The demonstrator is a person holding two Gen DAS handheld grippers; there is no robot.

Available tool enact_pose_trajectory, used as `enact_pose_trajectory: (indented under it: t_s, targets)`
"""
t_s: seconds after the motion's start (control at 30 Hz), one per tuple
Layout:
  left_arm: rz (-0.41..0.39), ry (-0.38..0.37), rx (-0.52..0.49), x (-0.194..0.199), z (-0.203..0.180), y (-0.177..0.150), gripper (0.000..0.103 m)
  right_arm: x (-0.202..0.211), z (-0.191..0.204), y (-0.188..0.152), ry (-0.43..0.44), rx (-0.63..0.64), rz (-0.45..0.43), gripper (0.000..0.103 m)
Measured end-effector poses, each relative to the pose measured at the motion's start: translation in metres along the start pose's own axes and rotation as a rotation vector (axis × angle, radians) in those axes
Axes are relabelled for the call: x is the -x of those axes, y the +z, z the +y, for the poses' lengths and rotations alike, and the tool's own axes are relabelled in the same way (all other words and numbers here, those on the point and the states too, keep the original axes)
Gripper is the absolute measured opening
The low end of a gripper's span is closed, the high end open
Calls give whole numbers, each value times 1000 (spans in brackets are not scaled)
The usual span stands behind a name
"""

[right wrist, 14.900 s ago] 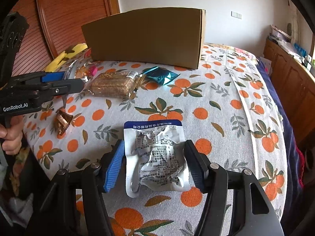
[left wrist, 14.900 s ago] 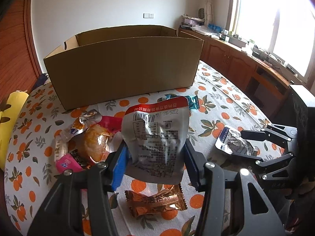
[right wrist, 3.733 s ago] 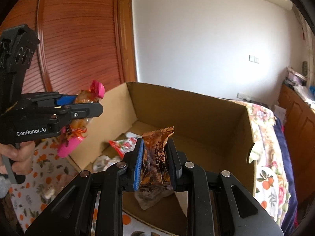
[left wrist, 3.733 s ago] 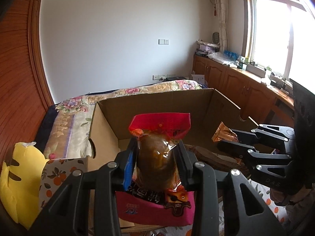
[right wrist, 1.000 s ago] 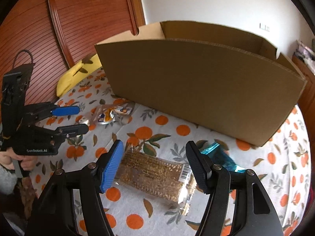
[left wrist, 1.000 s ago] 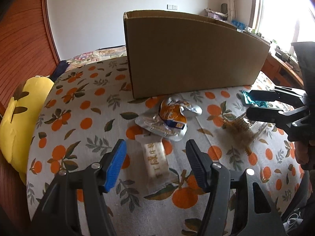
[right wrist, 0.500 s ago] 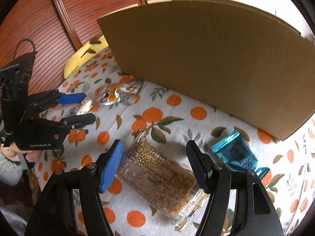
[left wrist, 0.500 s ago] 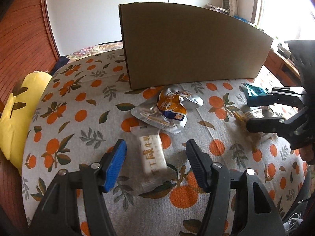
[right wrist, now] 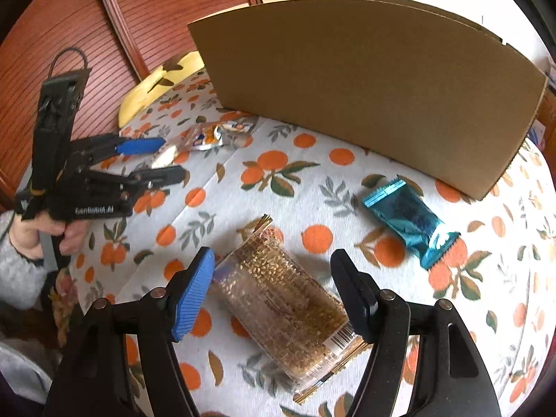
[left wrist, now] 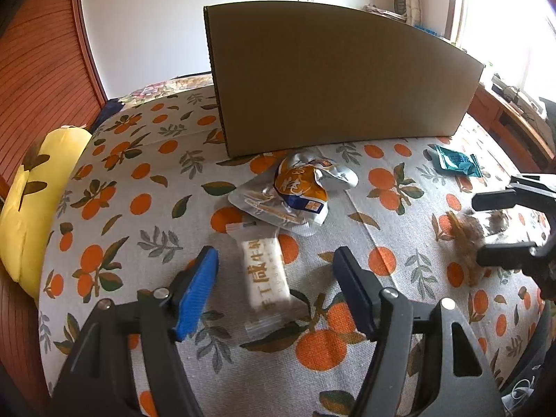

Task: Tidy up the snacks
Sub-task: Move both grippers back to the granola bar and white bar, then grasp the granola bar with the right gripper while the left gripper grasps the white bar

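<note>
While four loose snacks are counted on the cloth, these lines run from largest thing to smallest.

Room: wood-panelled wall [right wrist: 146, 17] is seen at the left, a white wall behind, and a bright window with low wooden cabinets at the right.

Surface: one tablecloth [left wrist: 146, 180] printed with oranges and leaves is spread over the whole top; a yellow cushion [left wrist: 31, 194] is laid at its left edge.

Container: one cardboard box [left wrist: 333, 80] is stood upright at the far side of the cloth; only its outer wall is shown, so its contents cannot be told.

Grippers: two are counted. The left gripper [left wrist: 274, 278] is held released, its jaws having just been opening, with the white packet between them but not pressed. The right gripper [right wrist: 272, 279] is likewise held released, its jaws having just been opening, with the clear pack between them; one pad is seen just beside the pack's edge.

Hand: one hand [right wrist: 52, 232] in a grey sleeve is seen on the left gripper's handle.

Snacks, four counted:
- clear pack of golden-brown snack [right wrist: 288, 309]: one, laid flat and slanted.
- silver-and-orange pouch [left wrist: 299, 191]: one, crumpled, just before the box.
- teal wrapper [right wrist: 410, 219]: one, near the box's right corner.
- white packet [left wrist: 266, 274]: one, laid flat, printed with brown characters.
</note>
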State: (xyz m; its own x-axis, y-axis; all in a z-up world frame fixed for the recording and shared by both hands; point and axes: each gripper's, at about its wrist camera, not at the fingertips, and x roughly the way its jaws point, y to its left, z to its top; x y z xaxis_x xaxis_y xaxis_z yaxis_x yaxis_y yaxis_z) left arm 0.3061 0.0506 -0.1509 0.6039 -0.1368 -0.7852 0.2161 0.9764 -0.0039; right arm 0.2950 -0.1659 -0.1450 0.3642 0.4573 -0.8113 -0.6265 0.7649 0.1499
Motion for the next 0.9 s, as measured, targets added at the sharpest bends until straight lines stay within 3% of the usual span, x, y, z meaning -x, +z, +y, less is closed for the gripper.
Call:
enact_pose_trajectory:
  t_s: [0.23,0.53,0.6,0.77,0.83,0.9]
  targets:
    - [5,9,8,-1,1,0,76,4,6,-14,-52,31,-2,75]
    - [4,7,11,-2,1,0,75,15,3,-28,-64,11,2,77]
    - [-1,8,21,-1,3,0,70,18,1,-31,-57,0,9,78]
    - [-22,22,54,5,10,-1,28,26,1,-37,-69,-2,20,80]
    - [-21,24,49,7,11,-2,19,29,2,-38,-72,3,18,81]
    - [-20,12,52,9,10,-3,19,35,2,-40,-69,13,15,82]
